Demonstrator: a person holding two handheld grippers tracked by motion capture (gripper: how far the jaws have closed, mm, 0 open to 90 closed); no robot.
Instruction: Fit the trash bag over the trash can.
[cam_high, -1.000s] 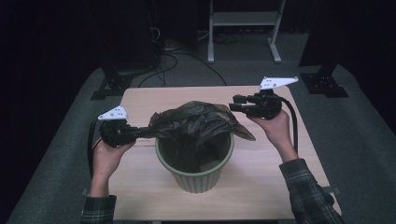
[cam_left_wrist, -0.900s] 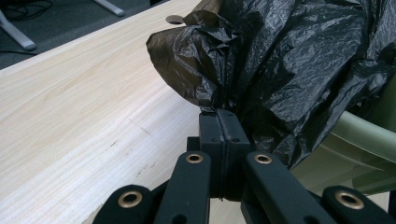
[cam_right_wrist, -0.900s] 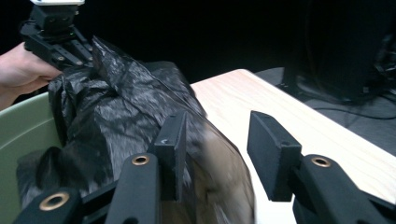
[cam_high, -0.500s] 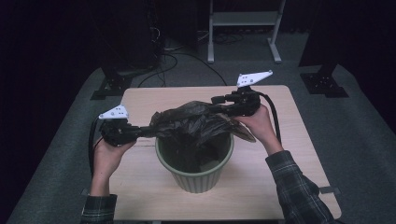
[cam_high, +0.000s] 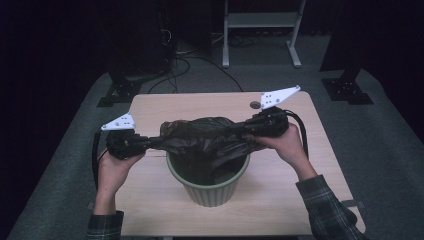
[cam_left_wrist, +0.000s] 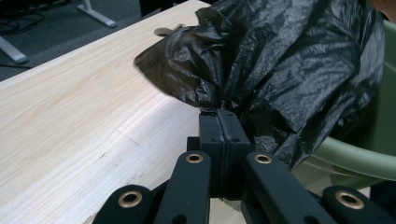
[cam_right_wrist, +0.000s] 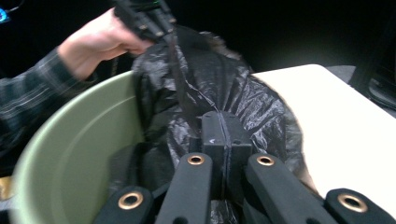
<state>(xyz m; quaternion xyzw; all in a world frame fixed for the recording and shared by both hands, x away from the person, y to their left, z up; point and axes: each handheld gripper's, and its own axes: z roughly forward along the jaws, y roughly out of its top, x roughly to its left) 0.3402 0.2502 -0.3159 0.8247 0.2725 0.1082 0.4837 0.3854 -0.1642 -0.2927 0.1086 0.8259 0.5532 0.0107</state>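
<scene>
we hold the black bag (cam_high: 205, 137) by two edges – our left gripper (cam_high: 150, 143) and right gripper (cam_high: 245, 127) just snapped tight on it. it hangs stretched between them, over the green bin (cam_high: 210, 187), so its mouth can open wide.

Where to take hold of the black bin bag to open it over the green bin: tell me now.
Grip the black bin bag by its top hem, a level pinch from each outer side. The film is thin and bunched above the green bin, as the left gripper and right gripper already hold it.
</scene>
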